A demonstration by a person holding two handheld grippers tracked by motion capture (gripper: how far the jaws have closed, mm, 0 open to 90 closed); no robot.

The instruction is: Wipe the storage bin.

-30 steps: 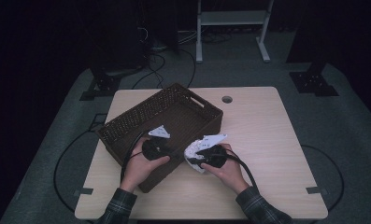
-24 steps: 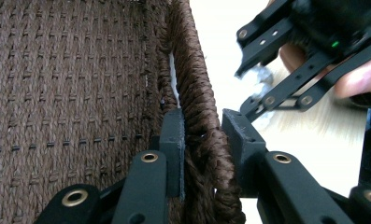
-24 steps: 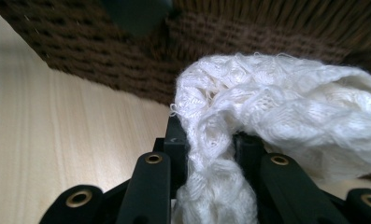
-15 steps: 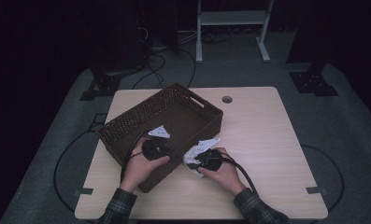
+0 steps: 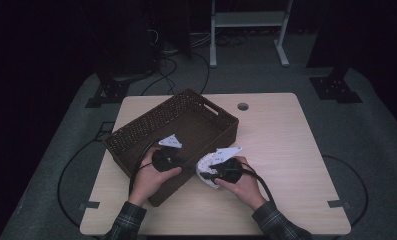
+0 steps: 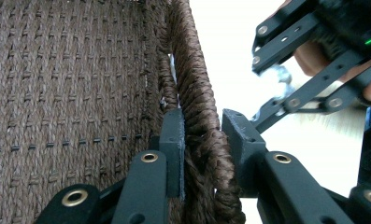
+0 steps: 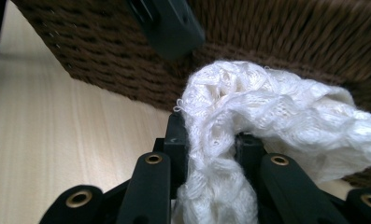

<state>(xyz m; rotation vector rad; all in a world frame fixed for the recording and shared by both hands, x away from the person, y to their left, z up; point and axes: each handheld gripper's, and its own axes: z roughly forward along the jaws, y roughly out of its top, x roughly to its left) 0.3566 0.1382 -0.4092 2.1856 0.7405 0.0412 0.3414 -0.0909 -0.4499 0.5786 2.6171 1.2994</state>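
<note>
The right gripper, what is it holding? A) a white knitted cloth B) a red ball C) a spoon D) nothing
A: the right gripper is shut on a white knitted cloth, bunched between its jaws beside the basket.

Basket (image 5: 186,125) on table (image 5: 286,145), left of centre; cloth (image 5: 206,165) beside its right wall.

We see both forearms come in from below, sleeves in plaid, hands close together. The left hand (image 5: 148,175) holds the left claw (image 6: 203,133), its jaws clamped across the wicker basket's wall (image 6: 195,93). The right hand (image 5: 243,182) holds the right claw (image 7: 210,140), jaws pinched on a white knitted cloth (image 7: 267,107).
</note>
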